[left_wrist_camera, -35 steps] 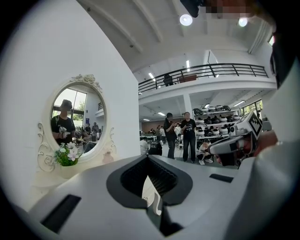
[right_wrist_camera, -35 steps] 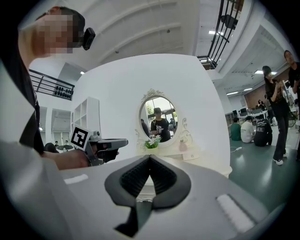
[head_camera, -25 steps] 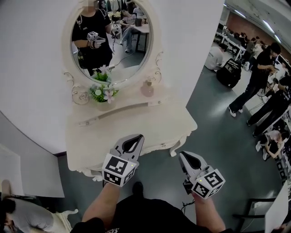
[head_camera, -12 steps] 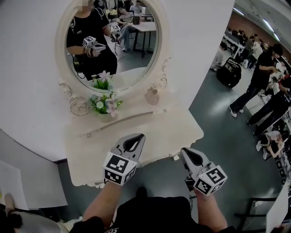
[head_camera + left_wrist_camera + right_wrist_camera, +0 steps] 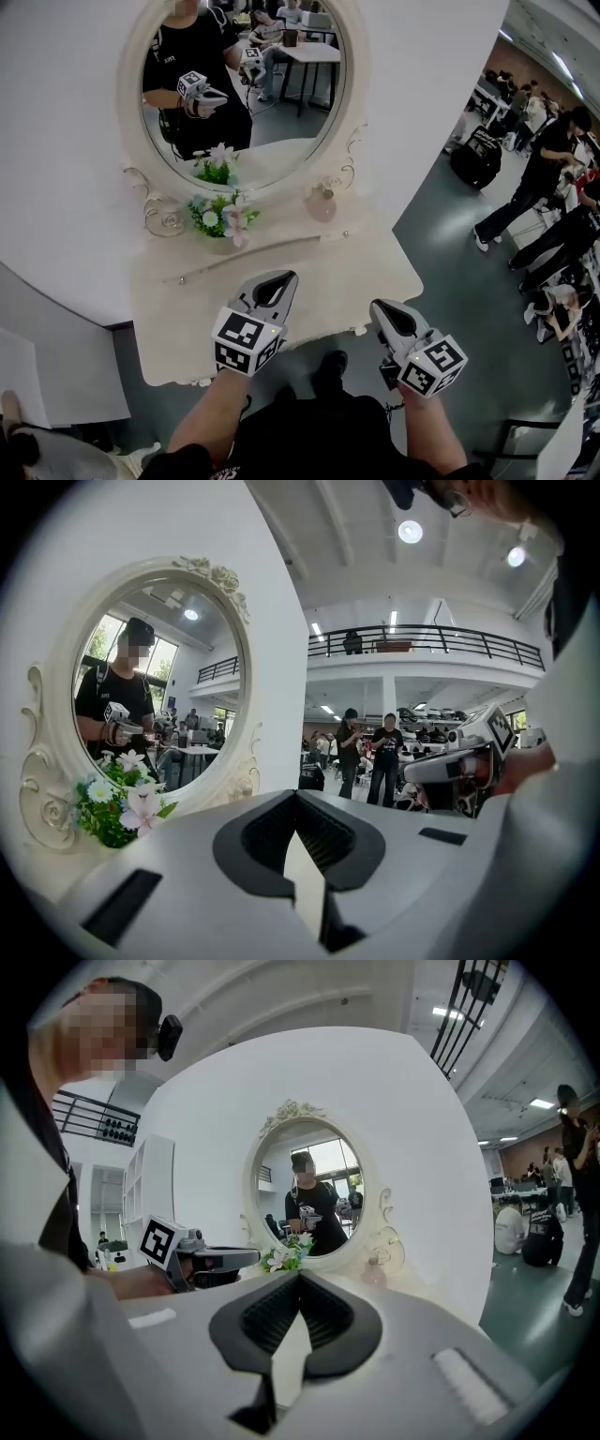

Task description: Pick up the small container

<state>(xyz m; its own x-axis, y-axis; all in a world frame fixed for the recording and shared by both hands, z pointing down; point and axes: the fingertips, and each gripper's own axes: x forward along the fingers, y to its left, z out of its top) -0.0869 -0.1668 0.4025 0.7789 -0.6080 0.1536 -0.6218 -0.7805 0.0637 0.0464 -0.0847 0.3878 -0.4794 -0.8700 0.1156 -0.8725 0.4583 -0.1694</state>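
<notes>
The small container (image 5: 322, 202) is a pale pink, round-bodied bottle. It stands on the cream vanity table (image 5: 197, 309) below the mirror's right rim, and appears as well in the right gripper view (image 5: 373, 1270). My left gripper (image 5: 281, 278) hovers over the table's front edge, jaws shut and empty (image 5: 298, 799). My right gripper (image 5: 377, 307) hangs just off the front right corner, also shut with nothing in it (image 5: 300, 1279). Both grippers are well short of the container.
An oval mirror (image 5: 239, 84) in an ornate frame backs the table. A pot of pink and white flowers (image 5: 220, 220) stands left of the container. Several people (image 5: 525, 187) stand on the grey floor to the right. White panels (image 5: 56, 375) lean at lower left.
The view has shifted, so the mirror and table now sit slightly further right and lower. Both grippers keep their pose, shut, near the front edge.
</notes>
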